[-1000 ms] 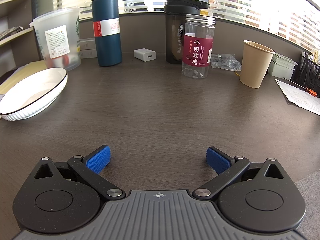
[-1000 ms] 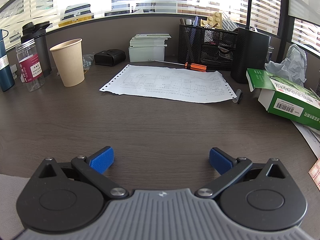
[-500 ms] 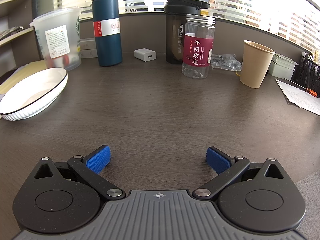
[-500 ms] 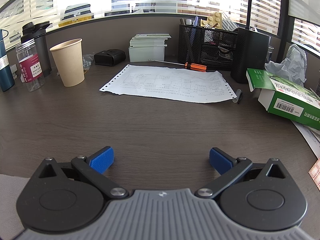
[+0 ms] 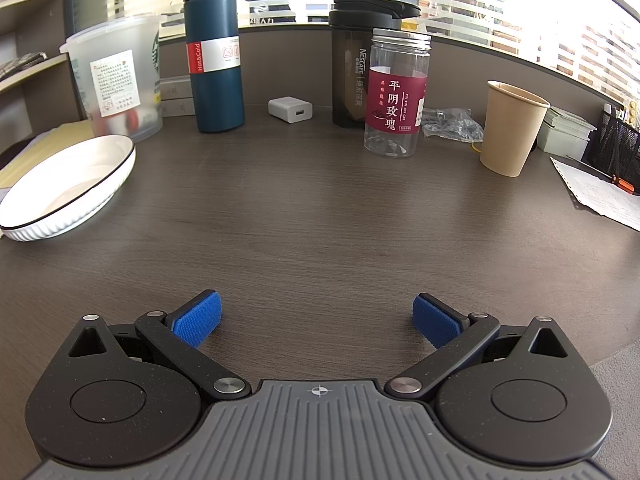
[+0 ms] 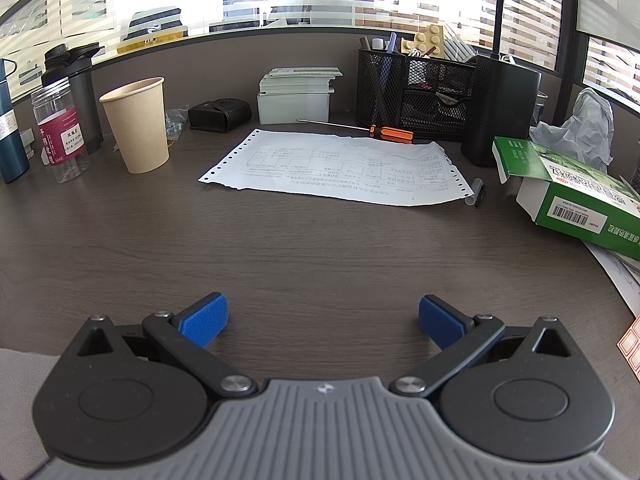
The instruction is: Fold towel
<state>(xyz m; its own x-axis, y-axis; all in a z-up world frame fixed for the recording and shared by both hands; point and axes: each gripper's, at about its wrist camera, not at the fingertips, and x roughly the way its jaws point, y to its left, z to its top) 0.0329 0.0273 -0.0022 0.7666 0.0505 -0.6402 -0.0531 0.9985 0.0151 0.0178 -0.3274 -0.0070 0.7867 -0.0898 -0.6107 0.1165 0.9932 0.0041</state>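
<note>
Your towel (image 6: 20, 376) is barely in view: a flat grey patch at the lower left corner of the right wrist view, beside and behind the right gripper (image 6: 323, 322), and a matching grey strip (image 5: 618, 380) at the lower right edge of the left wrist view, beside and behind the left gripper (image 5: 317, 322). So it seems to lie between your two grippers and nearer to you than either pair of fingertips. How it lies, flat or already folded, you cannot tell from these slivers.

Both grippers are released, blue pads spread wide with nothing between them, each poised low over bare dark desk (image 5: 320, 220). By that reading you are at the very start: no edge is grasped and no fold is begun.

The next move calls for drawing both grippers back and inward until the cloth sits ahead of the fingertips, then picking a corner or edge with each and pinching only the top layer.

Ahead of the left gripper stand a clear jar with a red label (image 5: 397, 92), a paper cup (image 5: 512, 128) to the right, and a white dish (image 5: 68, 188) to the left. Ahead of the right gripper lies a printed sheet (image 6: 332, 172), with a green box (image 6: 576, 196) to its right. All are well apart from the cloth, so they should not hinder you.
</note>
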